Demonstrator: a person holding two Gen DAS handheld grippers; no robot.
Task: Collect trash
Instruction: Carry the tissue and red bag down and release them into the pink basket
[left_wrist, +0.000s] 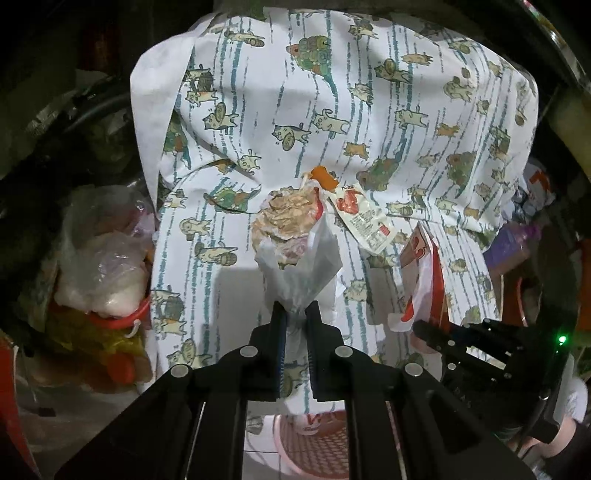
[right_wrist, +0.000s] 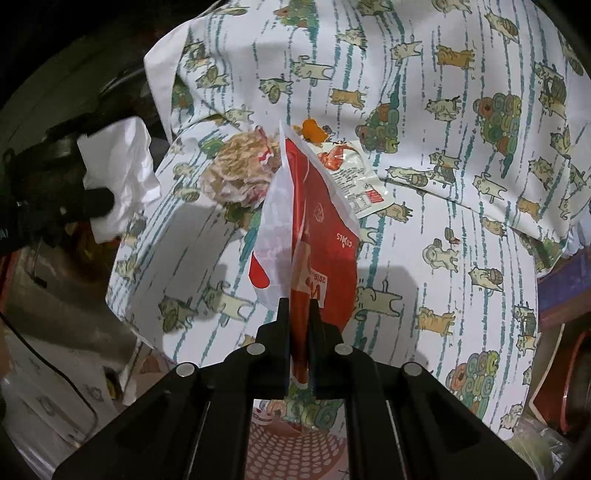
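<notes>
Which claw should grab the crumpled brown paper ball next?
Probably left. The paper ball lies straight ahead of the left claw, but off beside the right claw and its red wrapper. Both claws are full, so the white tissue must go first.

- Your right gripper (right_wrist: 298, 308), bottom centre, is clamped on a red-and-white wrapper (right_wrist: 317, 221).
- A crumpled paper ball (right_wrist: 236, 173) and sauce packet (right_wrist: 351, 177) lie mid-frame on the cat-print cloth (right_wrist: 443, 258).
- At left, your left gripper pinches white tissue (right_wrist: 122, 177).

Bright light on the centre, hard shadows below, dark fisheye-bent edges, sharp focus
</notes>
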